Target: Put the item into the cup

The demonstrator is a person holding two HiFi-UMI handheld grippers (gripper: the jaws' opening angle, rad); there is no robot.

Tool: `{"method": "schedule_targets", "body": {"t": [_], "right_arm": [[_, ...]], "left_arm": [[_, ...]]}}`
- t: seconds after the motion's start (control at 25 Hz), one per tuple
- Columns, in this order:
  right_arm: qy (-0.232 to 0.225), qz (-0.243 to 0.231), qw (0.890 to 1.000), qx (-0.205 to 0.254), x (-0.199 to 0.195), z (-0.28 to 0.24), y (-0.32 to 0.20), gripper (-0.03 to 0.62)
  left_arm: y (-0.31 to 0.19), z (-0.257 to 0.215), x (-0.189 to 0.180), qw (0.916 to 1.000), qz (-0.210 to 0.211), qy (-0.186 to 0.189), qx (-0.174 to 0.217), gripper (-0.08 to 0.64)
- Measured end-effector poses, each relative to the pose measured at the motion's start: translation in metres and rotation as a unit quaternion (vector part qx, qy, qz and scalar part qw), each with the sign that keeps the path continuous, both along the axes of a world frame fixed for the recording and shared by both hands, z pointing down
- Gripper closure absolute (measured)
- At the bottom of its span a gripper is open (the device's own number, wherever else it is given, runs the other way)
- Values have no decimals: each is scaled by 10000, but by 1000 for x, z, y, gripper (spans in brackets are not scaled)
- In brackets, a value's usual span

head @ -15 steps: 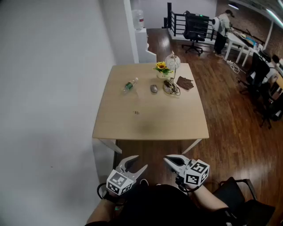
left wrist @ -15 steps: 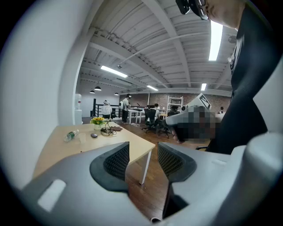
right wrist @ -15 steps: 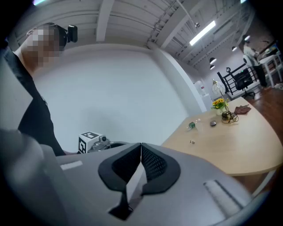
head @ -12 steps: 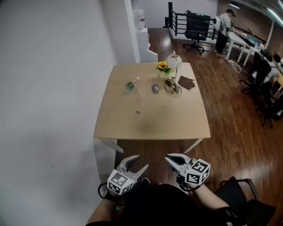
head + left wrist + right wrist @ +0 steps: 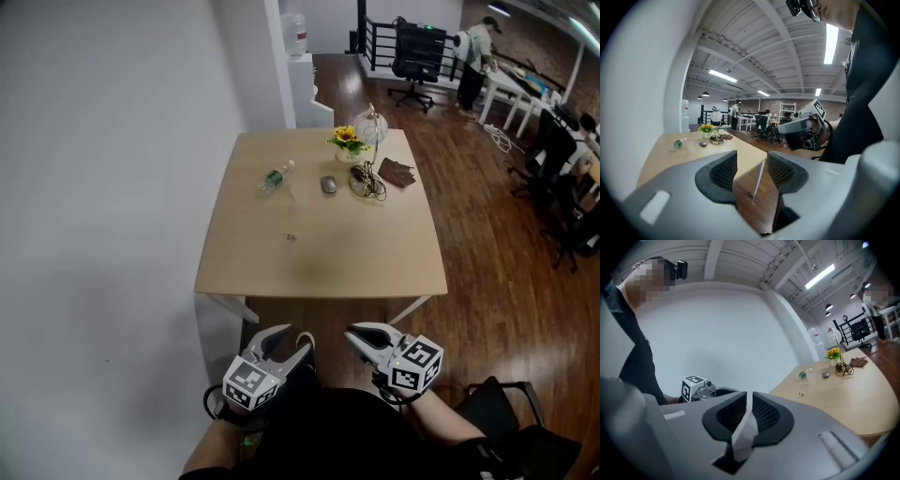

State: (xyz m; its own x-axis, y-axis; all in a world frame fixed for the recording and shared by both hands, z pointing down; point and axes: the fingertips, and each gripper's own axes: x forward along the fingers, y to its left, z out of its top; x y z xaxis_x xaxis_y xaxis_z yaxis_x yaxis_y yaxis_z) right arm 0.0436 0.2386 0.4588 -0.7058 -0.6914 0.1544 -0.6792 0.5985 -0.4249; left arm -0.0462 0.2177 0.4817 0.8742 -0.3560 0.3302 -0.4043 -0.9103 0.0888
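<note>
The left gripper point(image 5: 289, 343) stands wide and empty; the right gripper point(image 5: 352, 332) is narrow, barely parted, also empty. A light wooden square table point(image 5: 319, 267) lies ahead of both.

I hold my left gripper point(image 5: 286, 343) and right gripper point(image 5: 357, 334) low, short of the tabletop's point(image 5: 319, 267) near edge, the left's jaws apart. A bottle point(image 5: 275, 177), mouse point(image 5: 328, 185), flowers point(image 5: 346, 141) and cables point(image 5: 365, 184) sit toward the far edge. A small item point(image 5: 291, 237) lies near the middle.
</note>
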Motion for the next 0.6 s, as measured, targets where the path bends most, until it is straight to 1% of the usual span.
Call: {"method": "schedule_targets", "body": {"t": [0.28, 0.44, 0.6], "right_arm": [[118, 24, 9999, 4, 4, 13, -43, 541], [288, 75, 9995, 65, 5, 13, -82, 535], [397, 78, 9991, 121, 3, 14, -133, 529]], "left_arm": [[-48, 11, 3, 10000, -22, 69, -2, 365], [-87, 15, 8, 9999, 39, 101, -12, 365], [-139, 18, 11, 9998, 166, 48, -78, 365]]}}
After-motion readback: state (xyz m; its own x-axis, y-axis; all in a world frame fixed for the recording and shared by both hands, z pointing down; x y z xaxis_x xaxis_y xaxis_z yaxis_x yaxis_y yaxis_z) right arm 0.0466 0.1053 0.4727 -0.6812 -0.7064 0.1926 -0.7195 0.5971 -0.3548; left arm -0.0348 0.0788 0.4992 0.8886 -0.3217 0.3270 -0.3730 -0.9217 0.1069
